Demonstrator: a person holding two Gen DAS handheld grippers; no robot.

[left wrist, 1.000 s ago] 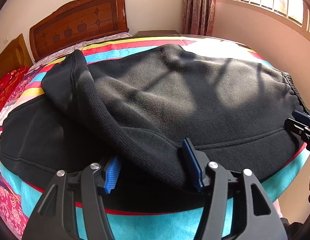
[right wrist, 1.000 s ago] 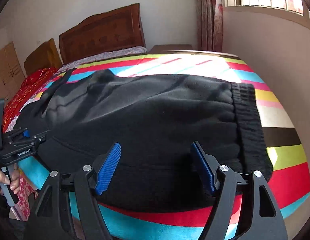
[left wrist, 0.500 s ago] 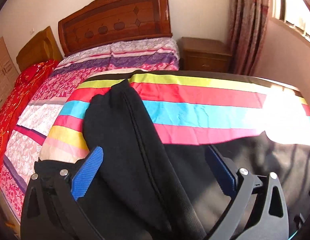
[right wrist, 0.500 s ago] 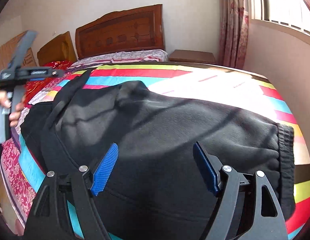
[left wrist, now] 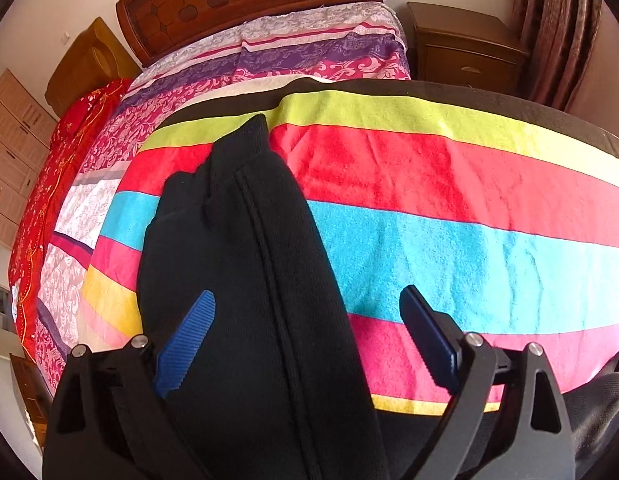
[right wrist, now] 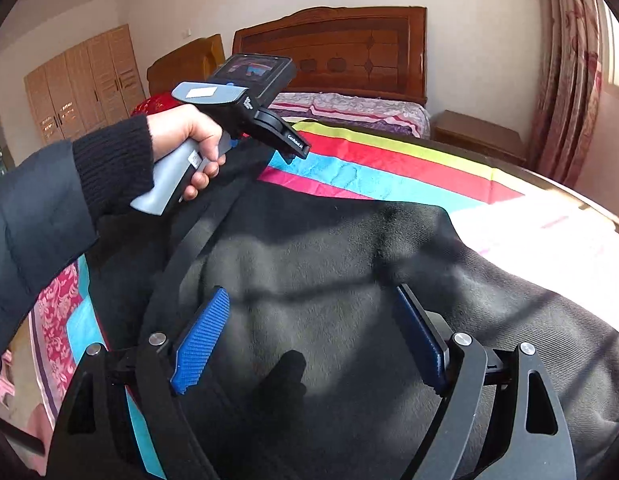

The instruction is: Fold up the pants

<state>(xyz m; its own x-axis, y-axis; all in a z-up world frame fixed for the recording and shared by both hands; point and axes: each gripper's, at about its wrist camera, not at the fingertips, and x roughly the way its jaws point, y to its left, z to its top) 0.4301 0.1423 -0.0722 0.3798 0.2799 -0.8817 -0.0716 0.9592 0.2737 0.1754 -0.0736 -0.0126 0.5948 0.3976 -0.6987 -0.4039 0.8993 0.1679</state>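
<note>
Left wrist view: the left gripper [left wrist: 305, 336] has its 2 blue pads spread wide, holding nothing. A leg of the black pants [left wrist: 245, 280] runs between them from the near edge of the striped towel [left wrist: 449, 240] toward its far-left corner, where the cuff lies on the green stripe. The left pad sits over the cloth; the right pad hangs over bare towel, apart from the leg. The towel covers a table standing beside the bed [left wrist: 309, 44].

Right wrist view: the right gripper [right wrist: 313, 336] is also spread, gripping nothing, above the broad body of the pants [right wrist: 329, 280], which covers the near half of the towel [right wrist: 369, 172]. A hand [right wrist: 189, 140] holds the left gripper [right wrist: 293, 144] over the leg near the left edge; its jaws are not visible here.

Judged from this, the leg is yet to be laid over the body. To do it well, lower the left gripper, pinch both layers at the cuff, and carry it straight across toward the waistband, keeping the seam taut. The right gripper should press the body flat so the thick fabric does not bunch.
</note>
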